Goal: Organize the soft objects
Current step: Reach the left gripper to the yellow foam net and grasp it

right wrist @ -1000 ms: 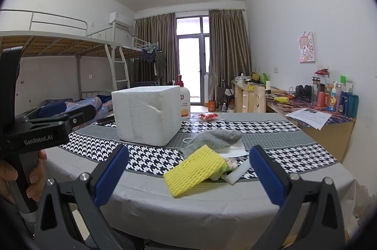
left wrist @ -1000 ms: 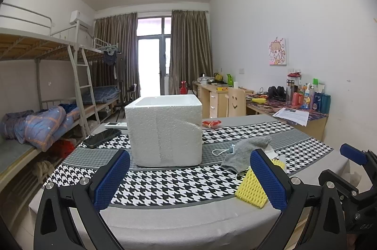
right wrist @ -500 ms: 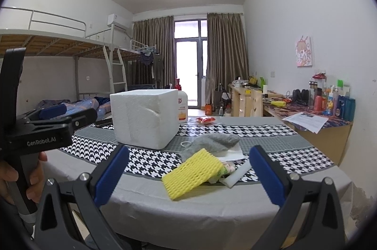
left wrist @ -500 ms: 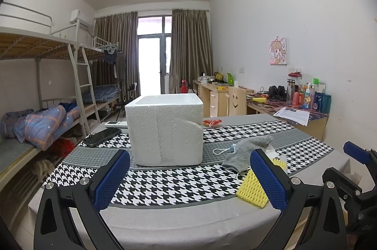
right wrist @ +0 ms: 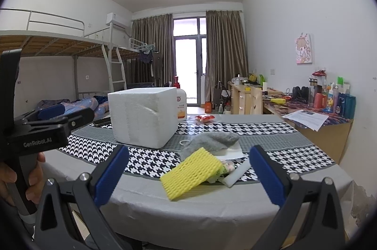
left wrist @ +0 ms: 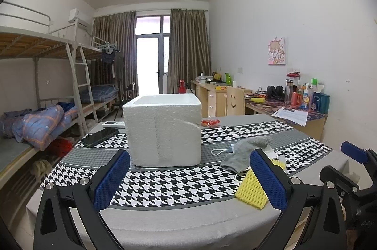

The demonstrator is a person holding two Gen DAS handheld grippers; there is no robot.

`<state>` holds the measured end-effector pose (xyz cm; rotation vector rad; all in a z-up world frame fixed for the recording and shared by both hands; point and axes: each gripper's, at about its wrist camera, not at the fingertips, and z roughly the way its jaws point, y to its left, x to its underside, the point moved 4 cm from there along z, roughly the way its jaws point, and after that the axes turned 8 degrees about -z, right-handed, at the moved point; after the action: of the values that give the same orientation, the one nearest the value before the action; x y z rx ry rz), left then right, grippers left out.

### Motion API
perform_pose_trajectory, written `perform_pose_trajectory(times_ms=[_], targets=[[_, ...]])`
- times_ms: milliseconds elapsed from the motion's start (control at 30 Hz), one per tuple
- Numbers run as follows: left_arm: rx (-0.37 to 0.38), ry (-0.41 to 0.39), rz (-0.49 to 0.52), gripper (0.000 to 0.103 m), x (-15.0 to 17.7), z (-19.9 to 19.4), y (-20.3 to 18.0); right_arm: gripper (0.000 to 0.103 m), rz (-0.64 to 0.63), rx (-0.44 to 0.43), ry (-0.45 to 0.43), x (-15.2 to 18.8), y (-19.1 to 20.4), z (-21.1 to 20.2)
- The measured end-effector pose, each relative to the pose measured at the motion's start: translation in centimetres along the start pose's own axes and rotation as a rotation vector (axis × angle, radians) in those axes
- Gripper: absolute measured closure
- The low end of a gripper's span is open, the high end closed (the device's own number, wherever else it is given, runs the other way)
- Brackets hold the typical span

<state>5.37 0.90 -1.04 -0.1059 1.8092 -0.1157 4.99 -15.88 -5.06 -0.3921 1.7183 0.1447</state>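
Both hand-held grippers hang above the near edge of the surface (left wrist: 165, 217) with their blue pads spread wide and nothing between them: the left hand-held gripper (left wrist: 188, 179) faces the white foam box (left wrist: 162, 129), and the right hand-held gripper (right wrist: 188, 174) faces the pile of soft things. There the yellow foam net sleeve (right wrist: 190, 173) lies tilted at the front, touching a white foam strip (right wrist: 236, 173). Just behind them lies the grey sock (right wrist: 209, 140), to the right of the box.
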Motion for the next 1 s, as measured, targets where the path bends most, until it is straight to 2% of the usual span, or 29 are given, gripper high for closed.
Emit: perform_pose_trajectory(times_ms=[333, 700, 833, 1000], targets=[[0.081, 0.09, 0.03, 0.001, 1.2, 3.4, -1.4, 0.0, 0.016, 0.036, 0.059, 0.6, -1.6, 2.3], [0.18, 0.24, 0.099, 0.001, 4.3, 8.9, -4.4, 0.0, 0.052, 0.083, 0.157, 2.9, -4.5, 5.6], [0.238, 0.293, 0.122, 0.001, 5.6, 10.2, -6.1, 0.0, 0.067, 0.099, 0.191, 3.9, -5.4, 6.4], [0.299, 0.362, 0.16, 0.006, 7.1, 11.6, -8.1, 0.0, 0.095, 0.115, 0.226, 4.7, -6.8, 7.4]])
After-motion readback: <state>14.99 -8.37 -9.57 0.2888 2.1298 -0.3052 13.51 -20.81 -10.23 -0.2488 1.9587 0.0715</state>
